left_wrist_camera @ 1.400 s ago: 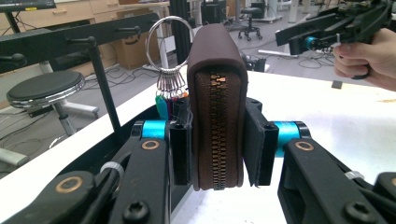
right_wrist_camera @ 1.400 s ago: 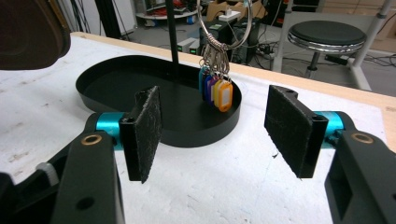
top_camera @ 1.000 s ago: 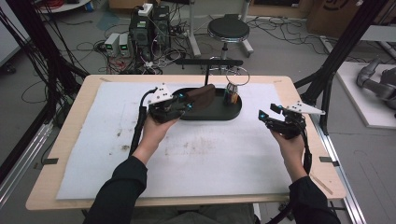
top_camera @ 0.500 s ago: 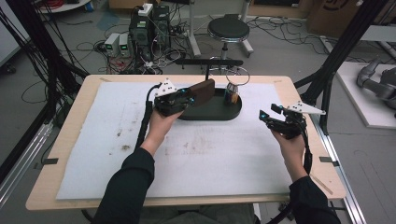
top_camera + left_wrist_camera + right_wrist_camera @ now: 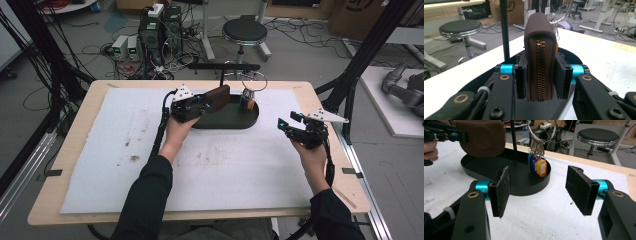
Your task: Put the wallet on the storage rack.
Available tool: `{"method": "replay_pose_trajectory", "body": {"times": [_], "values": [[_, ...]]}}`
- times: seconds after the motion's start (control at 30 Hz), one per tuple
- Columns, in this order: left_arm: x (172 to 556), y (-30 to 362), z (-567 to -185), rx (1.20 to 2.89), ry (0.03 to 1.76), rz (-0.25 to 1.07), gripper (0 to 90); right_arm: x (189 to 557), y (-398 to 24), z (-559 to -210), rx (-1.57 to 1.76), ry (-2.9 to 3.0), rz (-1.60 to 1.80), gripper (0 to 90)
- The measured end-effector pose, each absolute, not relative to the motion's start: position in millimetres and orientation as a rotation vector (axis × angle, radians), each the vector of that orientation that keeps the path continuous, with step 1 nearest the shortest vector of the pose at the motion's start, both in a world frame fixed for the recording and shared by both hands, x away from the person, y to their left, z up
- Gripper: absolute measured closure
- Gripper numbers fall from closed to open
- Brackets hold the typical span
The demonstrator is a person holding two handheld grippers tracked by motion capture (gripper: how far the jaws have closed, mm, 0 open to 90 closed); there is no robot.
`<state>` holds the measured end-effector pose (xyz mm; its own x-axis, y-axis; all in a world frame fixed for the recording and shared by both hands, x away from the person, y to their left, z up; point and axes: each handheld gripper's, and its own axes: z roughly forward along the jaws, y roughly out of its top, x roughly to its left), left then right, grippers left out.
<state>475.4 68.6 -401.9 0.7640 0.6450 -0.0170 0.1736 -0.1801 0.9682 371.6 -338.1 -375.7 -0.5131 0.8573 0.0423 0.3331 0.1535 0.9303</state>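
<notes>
Left claw [image 5: 202,104] grips a brown zippered pouch [image 5: 217,97] — in the left gripper view its two pads press the pouch [image 5: 540,50] from either side, zipper edge facing the camera and running up between them. In the high view the pouch is held raised above the left end of a black oval tray [image 5: 235,119], which sits on the white mat [image 5: 150,165] covering the table [image 5: 80,100], toward the far edge. A thin black post [image 5: 221,77] rises from the tray and carries a crossbar; from it hangs a metal ring [image 5: 541,130] with a bunch of coloured key tags [image 5: 537,165] — blue, purple, yellow and orange — dangling over the right part of the tray. Right claw [image 5: 290,122] stands open, well apart from the tray on the right side of the table, holding nothing; the right gripper view shows its two dark pads [image 5: 502,190] spread wide over the mat, pointed toward the tray [image 5: 524,182] and the tags, with the pouch [image 5: 480,137] and the left claw at upper left. Faint brown stains mark the mat near the left forearm [image 5: 150,195].
</notes>
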Motion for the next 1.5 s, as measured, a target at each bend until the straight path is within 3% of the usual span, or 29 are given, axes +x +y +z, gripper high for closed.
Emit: {"method": "replay_pose_trajectory", "body": {"times": [1.0, 1.5], "values": [[487.1, 47.3, -438.2, 1.810, 0.706, 0.488, 66.8, 371.3, -338.4, -377.1, 1.126, 1.934, 1.338, 37.8], [486.2, 48.5, -436.1, 1.816, 0.720, 0.480, 60.5, 370.9, -337.8, -377.3, 1.121, 1.940, 1.332, 37.8]]}}
